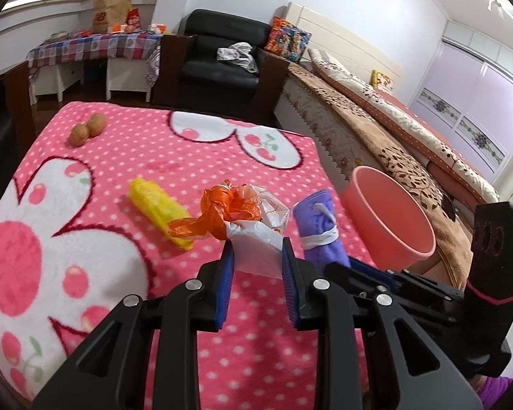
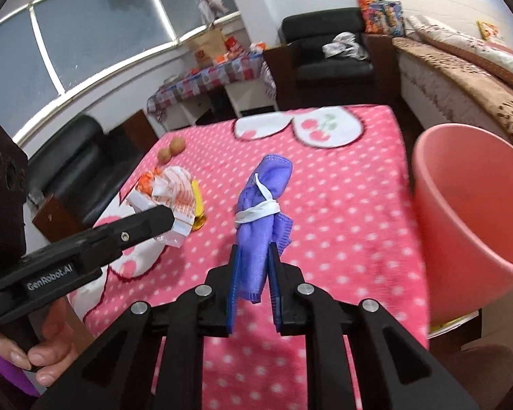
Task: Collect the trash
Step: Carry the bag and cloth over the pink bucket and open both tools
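On the pink dotted blanket (image 1: 154,157) lies a crumpled white and orange plastic bag (image 1: 242,212), and my left gripper (image 1: 258,249) is shut on its white near end. Beside it lies a yellow wrapper (image 1: 157,205). A purple cloth bundle tied with a white band (image 2: 263,205) lies to the right, and my right gripper (image 2: 253,256) is shut on its near end. In the right wrist view the left gripper (image 2: 160,220) reaches in from the left, holding the bag (image 2: 174,191). A pink bucket (image 2: 472,198) stands at the blanket's right edge, and it shows in the left wrist view too, the bucket (image 1: 390,218) being open at the top.
Two brown round fruits (image 1: 87,130) sit at the far left of the blanket. A bed with a brown patterned cover (image 1: 376,130) runs along the right. A black armchair (image 1: 222,54) and a cluttered checked-cloth table (image 1: 95,48) stand behind. A person's hand (image 2: 44,352) holds the left gripper's handle.
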A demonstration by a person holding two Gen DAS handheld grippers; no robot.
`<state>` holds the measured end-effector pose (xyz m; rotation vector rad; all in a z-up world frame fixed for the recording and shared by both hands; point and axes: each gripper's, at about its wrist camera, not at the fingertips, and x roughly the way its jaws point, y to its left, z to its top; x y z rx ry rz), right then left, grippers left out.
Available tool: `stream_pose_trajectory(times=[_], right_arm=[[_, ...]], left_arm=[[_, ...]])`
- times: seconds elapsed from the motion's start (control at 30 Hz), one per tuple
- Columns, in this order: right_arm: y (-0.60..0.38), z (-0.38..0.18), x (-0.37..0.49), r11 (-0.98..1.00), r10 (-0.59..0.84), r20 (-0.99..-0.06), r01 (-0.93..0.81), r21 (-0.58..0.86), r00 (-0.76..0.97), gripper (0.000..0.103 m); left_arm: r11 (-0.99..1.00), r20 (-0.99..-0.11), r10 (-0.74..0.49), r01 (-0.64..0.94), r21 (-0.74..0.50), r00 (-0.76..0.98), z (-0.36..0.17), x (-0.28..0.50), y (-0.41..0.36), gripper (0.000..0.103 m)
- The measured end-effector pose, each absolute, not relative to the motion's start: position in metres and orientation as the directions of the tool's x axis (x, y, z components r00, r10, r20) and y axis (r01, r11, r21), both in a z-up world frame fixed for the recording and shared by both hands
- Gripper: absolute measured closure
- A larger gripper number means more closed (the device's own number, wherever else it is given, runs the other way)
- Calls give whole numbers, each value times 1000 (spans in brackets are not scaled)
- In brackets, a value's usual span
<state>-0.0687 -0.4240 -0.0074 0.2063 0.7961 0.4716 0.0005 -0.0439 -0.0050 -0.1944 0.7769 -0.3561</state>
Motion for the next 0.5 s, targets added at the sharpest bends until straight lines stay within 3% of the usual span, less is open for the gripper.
stream_pose_trajectory(times=[0.5], right_arm=[[-529, 11, -72, 922, 328, -585, -116, 370, 742, 88]], left_arm=[[869, -625, -481, 427, -249, 614, 13, 18, -134, 77]])
